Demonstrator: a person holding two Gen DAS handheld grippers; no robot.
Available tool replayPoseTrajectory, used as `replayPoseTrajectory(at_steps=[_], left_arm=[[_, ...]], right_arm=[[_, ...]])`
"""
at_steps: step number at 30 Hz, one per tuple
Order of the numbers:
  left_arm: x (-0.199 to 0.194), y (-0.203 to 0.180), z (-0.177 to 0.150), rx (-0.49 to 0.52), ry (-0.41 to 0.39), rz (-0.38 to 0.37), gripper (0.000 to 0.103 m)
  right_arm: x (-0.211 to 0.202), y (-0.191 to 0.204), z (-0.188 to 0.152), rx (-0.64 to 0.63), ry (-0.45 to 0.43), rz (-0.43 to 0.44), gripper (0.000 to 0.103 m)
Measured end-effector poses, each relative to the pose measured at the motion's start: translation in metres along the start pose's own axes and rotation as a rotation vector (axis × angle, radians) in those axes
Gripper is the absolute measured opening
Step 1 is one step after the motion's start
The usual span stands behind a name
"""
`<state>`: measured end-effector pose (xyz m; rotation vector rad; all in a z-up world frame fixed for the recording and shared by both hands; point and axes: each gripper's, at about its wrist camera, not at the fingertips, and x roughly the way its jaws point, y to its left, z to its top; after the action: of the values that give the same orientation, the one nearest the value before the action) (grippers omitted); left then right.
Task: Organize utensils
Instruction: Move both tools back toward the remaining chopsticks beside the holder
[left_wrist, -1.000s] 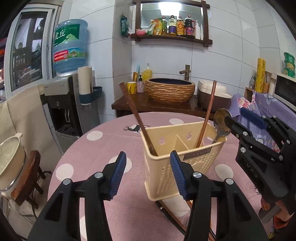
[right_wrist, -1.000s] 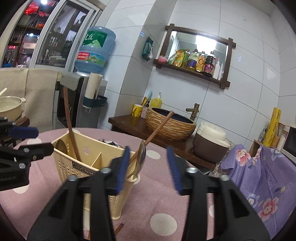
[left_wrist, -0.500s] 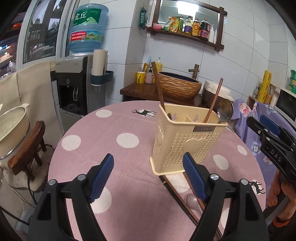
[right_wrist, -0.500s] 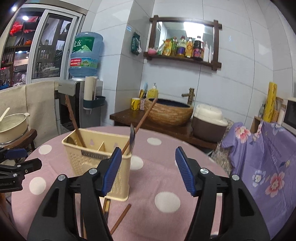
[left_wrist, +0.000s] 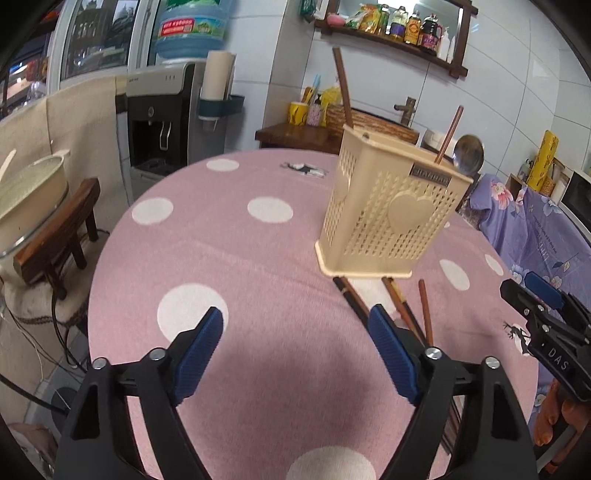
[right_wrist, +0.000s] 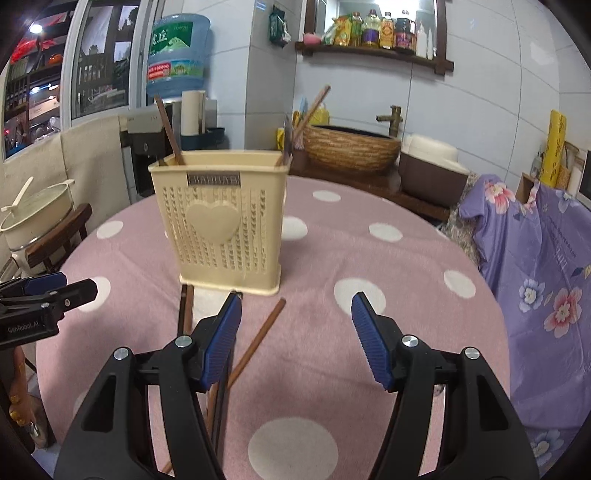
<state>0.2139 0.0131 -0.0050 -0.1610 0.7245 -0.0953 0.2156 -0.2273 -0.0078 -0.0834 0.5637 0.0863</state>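
"DAS" was read on the right gripper (left_wrist: 532, 295), "GenRobot.AI" on the left gripper (right_wrist: 55, 286). Both were angled down over the surface (right_wrist: 369, 258); the left's jaws were closing, the right's apart, nothing between. The utensil holder (right_wrist: 221, 221) stood ahead, chopsticks (right_wrist: 258, 339) lying before it.

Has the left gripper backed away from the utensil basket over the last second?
Yes. The left gripper has pulled back toward the table's near edge; the basket now stands clear beyond its tips.

Wrist views, angled down, sharing caddy (left_wrist: 391, 218)
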Motion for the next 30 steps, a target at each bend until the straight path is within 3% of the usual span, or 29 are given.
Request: replayPoseTrajectory(at_steps=[10, 18, 30], left_arm=[[0.020, -0.006, -0.023, -0.015, 0.114, -0.028, 0.055], [0.031, -0.035, -0.026, 0.029, 0.152, -0.077, 0.054], [0.066, -0.060, 0.005, 0.035, 0.164, -0.032, 0.051]], right_arm=[[0.012, -0.008, -0.040, 0.052, 0.098, 0.002, 0.062], [0.013, -0.010, -0.050, 0.065, 0.128, 0.032, 0.062], [0.015, -0.022, -0.058, 0.087, 0.152, 0.044, 0.062]])
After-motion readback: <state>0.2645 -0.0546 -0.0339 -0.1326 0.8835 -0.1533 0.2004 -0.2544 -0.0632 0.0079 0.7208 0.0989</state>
